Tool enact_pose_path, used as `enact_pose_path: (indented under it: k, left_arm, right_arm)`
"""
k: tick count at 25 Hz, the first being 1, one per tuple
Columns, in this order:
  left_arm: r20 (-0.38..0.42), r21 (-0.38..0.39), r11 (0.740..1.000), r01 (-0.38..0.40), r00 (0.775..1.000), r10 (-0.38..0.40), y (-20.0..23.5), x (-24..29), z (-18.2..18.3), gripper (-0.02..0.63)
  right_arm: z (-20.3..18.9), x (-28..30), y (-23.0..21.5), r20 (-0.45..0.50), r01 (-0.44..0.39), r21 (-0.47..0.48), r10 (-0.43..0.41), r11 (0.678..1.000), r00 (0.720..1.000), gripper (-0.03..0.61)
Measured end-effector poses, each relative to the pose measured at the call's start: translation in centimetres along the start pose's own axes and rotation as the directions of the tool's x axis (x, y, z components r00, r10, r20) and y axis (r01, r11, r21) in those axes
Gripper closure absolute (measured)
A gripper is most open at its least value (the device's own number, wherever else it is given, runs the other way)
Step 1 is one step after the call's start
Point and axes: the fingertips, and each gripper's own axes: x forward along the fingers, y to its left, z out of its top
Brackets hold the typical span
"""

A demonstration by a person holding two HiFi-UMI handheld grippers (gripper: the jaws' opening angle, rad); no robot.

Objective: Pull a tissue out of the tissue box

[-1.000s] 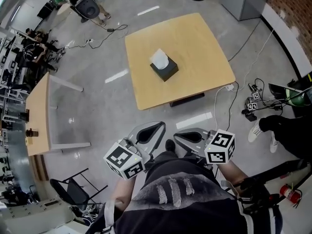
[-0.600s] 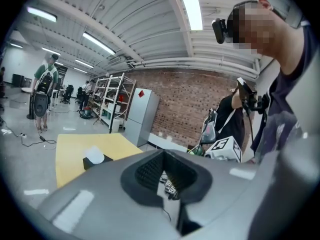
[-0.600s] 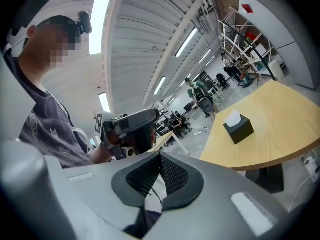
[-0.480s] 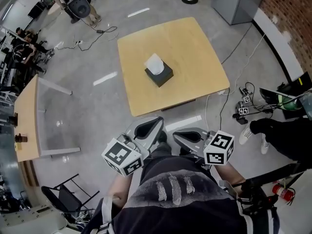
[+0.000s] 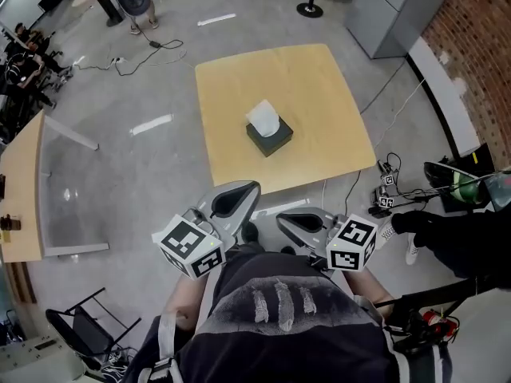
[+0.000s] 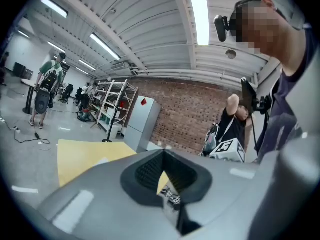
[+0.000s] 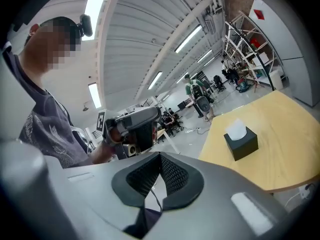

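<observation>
A black tissue box (image 5: pixel 270 138) stands near the middle of a square yellow table (image 5: pixel 319 86), with a white tissue (image 5: pixel 263 118) sticking up from its top. Both grippers are held at waist height, short of the table's near edge. My left gripper (image 5: pixel 252 187) is shut and empty, pointing at the table. My right gripper (image 5: pixel 281 221) is beside it, also shut with nothing in it. In the right gripper view the tissue box (image 7: pixel 241 144) and its tissue (image 7: pixel 235 129) sit well beyond the jaw tips (image 7: pixel 160 156). The left gripper view shows only its jaws (image 6: pixel 163 154) and the table top (image 6: pixel 85 154).
Cables and plugs (image 5: pixel 387 186) lie on the floor off the table's right corner. A seated person's legs (image 5: pixel 447 238) are at the right. A second table (image 5: pixel 20 190) stands at the left, a grey cabinet (image 5: pixel 391 10) at the far right, a folding chair (image 5: pixel 76 329) lower left.
Both grippers have moved forward toward the table, and its near edge now lies closer to them. Both stay shut and empty. The tissue box has not moved on the table.
</observation>
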Motion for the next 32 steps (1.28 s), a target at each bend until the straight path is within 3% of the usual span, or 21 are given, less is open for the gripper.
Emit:
enact_pose_path:
  k: [15,24,32]
  left_arm:
    - [0.03,-0.011,0.998,0.065,0.997,-0.064,9.6,-1.2,1.0,0.611]
    - [0.009,0.004,0.998,0.061,0.998,-0.061,12.5,0.0,1.2,0.611]
    - [-0.032,-0.003,1.0,-0.004,0.999,0.004,13.7,2.6,1.7,0.611]
  right_arm:
    - [2.2,7.2,-2.2,-0.036,0.132,-0.003,-0.132,0.991,0.991,0.58]
    - [2.7,8.8,-3.9,-0.053,0.138,0.036,-0.136,0.99,0.989,0.58]
    - [4.5,8.5,-6.7,-0.056,0.07,0.072,-0.066,0.995,0.996,0.58]
